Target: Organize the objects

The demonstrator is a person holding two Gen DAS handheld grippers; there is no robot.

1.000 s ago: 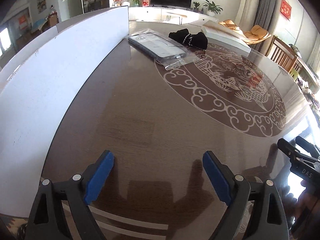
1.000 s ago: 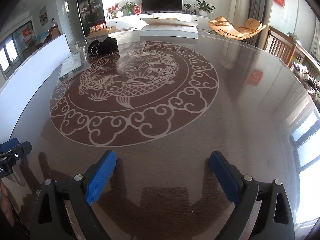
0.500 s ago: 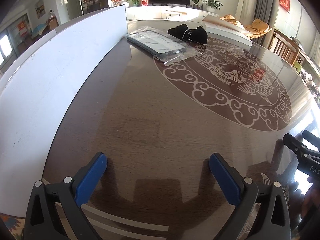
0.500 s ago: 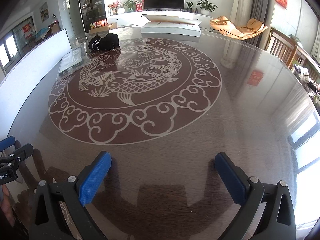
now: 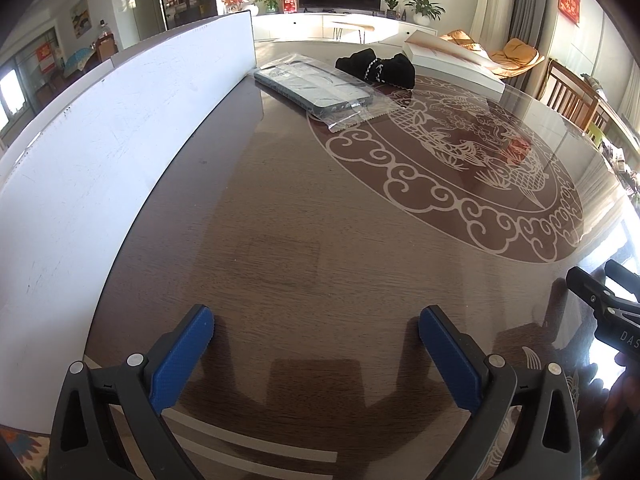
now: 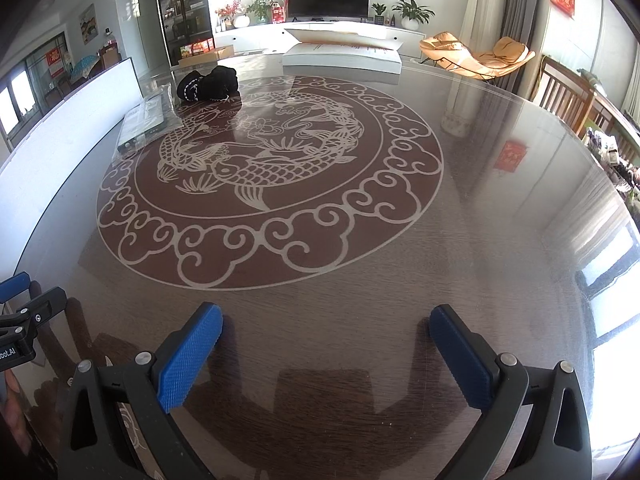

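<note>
Left gripper [image 5: 314,344]: blue-padded fingers [image 5: 180,360] spread wide, nothing between them, low over the near edge of the table [image 5: 288,248]. Right gripper [image 6: 326,344]: same, fingers [image 6: 188,360] spread wide, nothing held, also over the near side of the table. Each one shows at the edge of the other's camera: the right one sits at the far right of the left view, the left one at the far left of the right view. So they sit side by side, apart.

Table is dark, glossy, round, with a pale fish-and-cloud medallion [image 6: 268,176] set in the middle. Both grippers are on bare wood outside the medallion ring.

Task items are all on the far side, well away from both grippers:
- Flat grey item in a clear plastic bag [image 5: 320,88], lying flat just beside the end of the white board [image 5: 100,140], one bag corner overlapping the medallion's edge. In the right view it is at the left edge of the medallion [image 6: 146,124].
- Black cloth bundle [image 5: 376,66] with a pale cord or chain on it, just beyond the bag, near it; contact can't be judged. Right view [image 6: 208,84].
- White flat box [image 6: 344,56] at the far rim, lid raised, apart from the bundle.

White board stands upright along the left side of the table.
</note>
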